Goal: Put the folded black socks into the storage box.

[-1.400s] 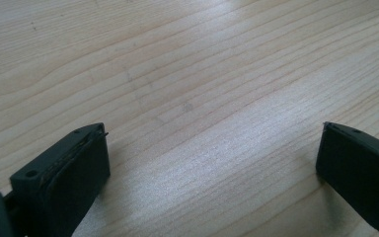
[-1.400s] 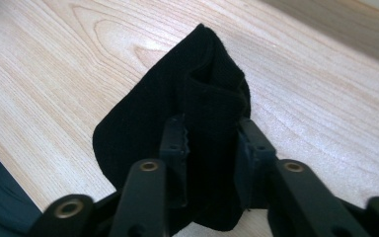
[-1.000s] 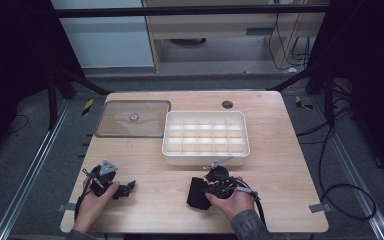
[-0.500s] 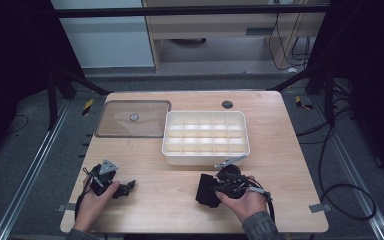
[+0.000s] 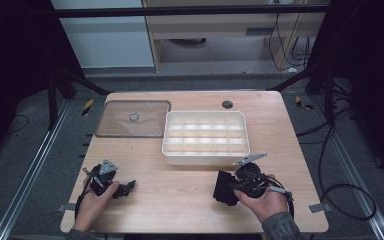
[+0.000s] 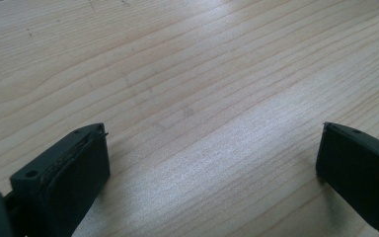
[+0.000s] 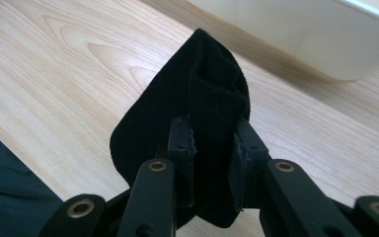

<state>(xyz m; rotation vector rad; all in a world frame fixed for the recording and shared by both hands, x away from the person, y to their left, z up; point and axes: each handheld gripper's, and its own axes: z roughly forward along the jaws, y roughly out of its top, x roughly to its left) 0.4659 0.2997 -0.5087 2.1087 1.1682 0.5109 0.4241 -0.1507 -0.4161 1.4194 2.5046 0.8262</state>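
Right gripper (image 7: 212,173) clamps a folded black cloth (image 7: 197,123) beside the white divided tray (image 5: 205,156).
Next, probably carrying it to a compartment; left gripper (image 6: 212,163) rests wide open.

Black folded cloth (image 7: 212,123); soft, ribbed; pinched upright off wooden table, just beside white tray.
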